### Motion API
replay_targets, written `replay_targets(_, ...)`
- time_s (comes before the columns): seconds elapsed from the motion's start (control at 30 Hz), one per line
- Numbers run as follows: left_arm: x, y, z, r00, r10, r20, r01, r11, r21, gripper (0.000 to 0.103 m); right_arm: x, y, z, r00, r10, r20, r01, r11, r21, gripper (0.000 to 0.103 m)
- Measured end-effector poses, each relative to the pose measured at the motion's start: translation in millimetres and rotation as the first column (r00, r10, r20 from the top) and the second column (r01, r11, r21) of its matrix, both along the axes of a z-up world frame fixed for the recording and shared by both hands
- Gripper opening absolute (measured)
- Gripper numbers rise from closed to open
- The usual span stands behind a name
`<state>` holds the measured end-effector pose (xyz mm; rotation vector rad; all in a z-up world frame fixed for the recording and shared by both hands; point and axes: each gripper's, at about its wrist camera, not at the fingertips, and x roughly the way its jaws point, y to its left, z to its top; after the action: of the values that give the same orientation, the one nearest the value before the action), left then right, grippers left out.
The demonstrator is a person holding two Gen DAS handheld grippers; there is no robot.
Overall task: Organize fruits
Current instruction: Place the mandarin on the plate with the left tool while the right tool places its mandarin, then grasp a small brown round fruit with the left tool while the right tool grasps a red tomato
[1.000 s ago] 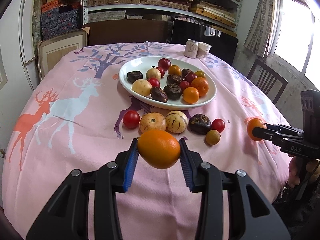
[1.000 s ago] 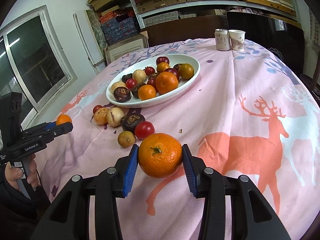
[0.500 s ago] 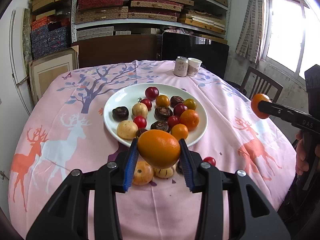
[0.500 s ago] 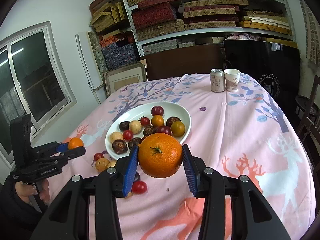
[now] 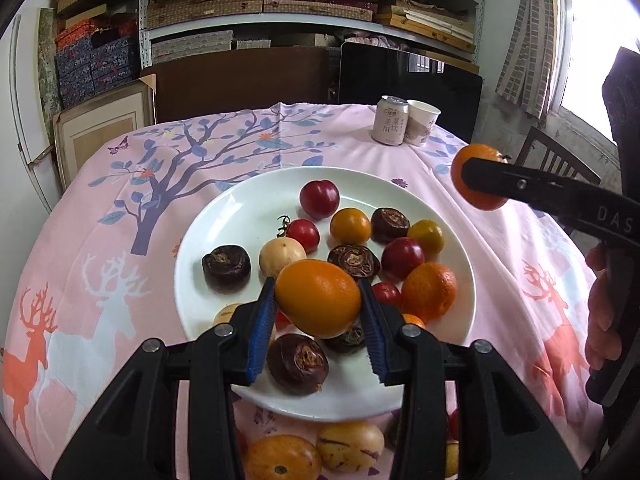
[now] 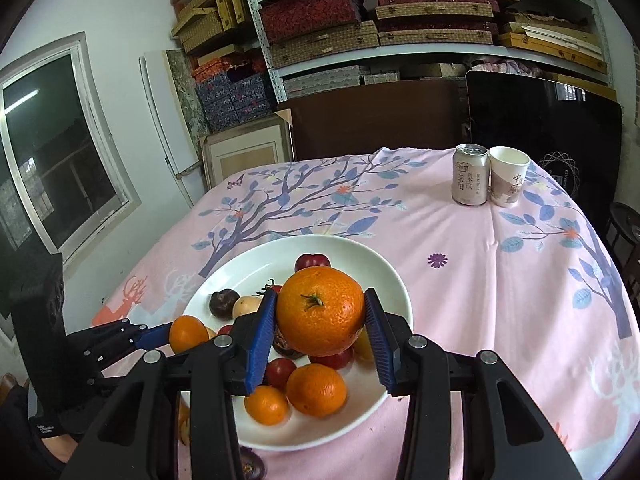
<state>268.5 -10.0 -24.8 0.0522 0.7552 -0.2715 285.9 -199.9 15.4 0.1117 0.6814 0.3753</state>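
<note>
A white plate (image 5: 208, 220) on the pink tablecloth holds several fruits: red, orange, yellow and dark brown ones. My left gripper (image 5: 318, 314) is shut on a smooth orange fruit (image 5: 318, 298) and holds it above the plate's near side. My right gripper (image 6: 320, 326) is shut on a mandarin (image 6: 320, 310) with a green stem, above the plate (image 6: 384, 276). The mandarin also shows at the right of the left wrist view (image 5: 478, 182), with the right gripper reaching in from the plate's right.
Several loose fruits (image 5: 316, 448) lie on the cloth at the plate's near edge. A drink can (image 5: 390, 126) and a paper cup (image 5: 422, 128) stand at the table's far right. A chair (image 5: 560, 160) stands to the right. Shelves stand behind the table.
Both grippers have moved forward and up over the plate, each still holding its fruit. The plate has grown larger in both views.
</note>
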Motion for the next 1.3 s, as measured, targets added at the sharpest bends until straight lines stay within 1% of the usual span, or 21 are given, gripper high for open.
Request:
replay_targets(0.1,12,1,-2,1.000,0.005,-0.004,-0.005,1.000,0.000,0.039,15,11,-9,1.000,0.016,-0.015,-0.016,1.000,-0.019,0.044)
replay_targets(0.33,34,3,-11,0.999,0.026,-0.029,-0.026,1.000,0.013,0.040,34,30,-25,0.999,0.043,-0.031,-0.045,0.998,-0.053,0.045)
replay_targets(0.37,35,3,-12,0.999,0.033,-0.030,-0.032,0.999,0.018,0.042,35,31,-28,0.998,0.047,-0.035,-0.049,0.997,-0.054,0.045)
replay_targets(0.4,37,3,-12,0.999,0.042,-0.027,-0.042,0.999,0.020,0.047,37,32,-30,0.998,0.047,-0.038,-0.050,0.997,-0.059,0.050)
replay_targets(0.43,36,4,-11,0.998,0.055,-0.017,-0.054,0.998,0.021,0.061,37,32,-30,0.999,0.043,-0.030,-0.044,0.997,-0.062,0.054)
replay_targets(0.47,34,4,-9,0.998,0.064,-0.001,-0.064,0.998,0.023,0.064,35,31,-29,1.000,0.029,-0.009,-0.029,0.997,-0.065,0.059)
replay_targets(0.5,32,4,-6,0.998,0.068,0.013,-0.068,0.997,0.028,0.065,32,29,-27,1.000,0.021,0.003,-0.021,0.998,-0.065,0.060)
replay_targets(0.6,26,6,1,0.997,0.072,0.026,-0.072,0.997,0.030,0.065,25,22,-21,1.000,0.023,-0.001,-0.023,0.999,-0.042,0.060)
replay_targets(0.73,3,5,9,0.997,0.057,0.052,-0.059,0.997,0.042,0.065,2,8,-12,1.000,0.016,-0.007,-0.016,1.000,-0.008,0.060)
replay_targets(0.83,-21,3,10,0.998,0.038,0.059,-0.041,0.998,0.047,0.076,-21,-2,-10,1.000,0.014,-0.012,-0.014,1.000,-0.006,0.060)
replay_targets(0.87,-31,2,9,0.998,0.026,0.059,-0.029,0.999,0.046,0.077,-30,-6,-12,1.000,0.012,-0.014,-0.012,1.000,-0.008,0.060)
replay_targets(1.0,-67,-8,0,0.999,-0.026,0.036,0.024,0.998,0.065,0.077,-65,-19,-24,0.999,-0.002,-0.041,0.002,1.000,0.000,0.062)
replay_targets(1.2,-120,-24,-22,0.994,-0.107,-0.021,0.108,0.992,0.066,0.077,-115,-35,-53,0.995,-0.049,-0.088,0.051,0.999,0.017,0.063)
replay_targets(1.27,-131,-34,-32,0.990,-0.132,-0.042,0.135,0.986,0.101,0.075,-124,-38,-60,0.994,-0.061,-0.095,0.063,0.998,0.011,0.063)
replay_targets(1.3,-135,-40,-38,0.989,-0.141,-0.052,0.147,0.981,0.129,0.072,-127,-39,-63,0.993,-0.067,-0.098,0.067,0.998,0.005,0.063)
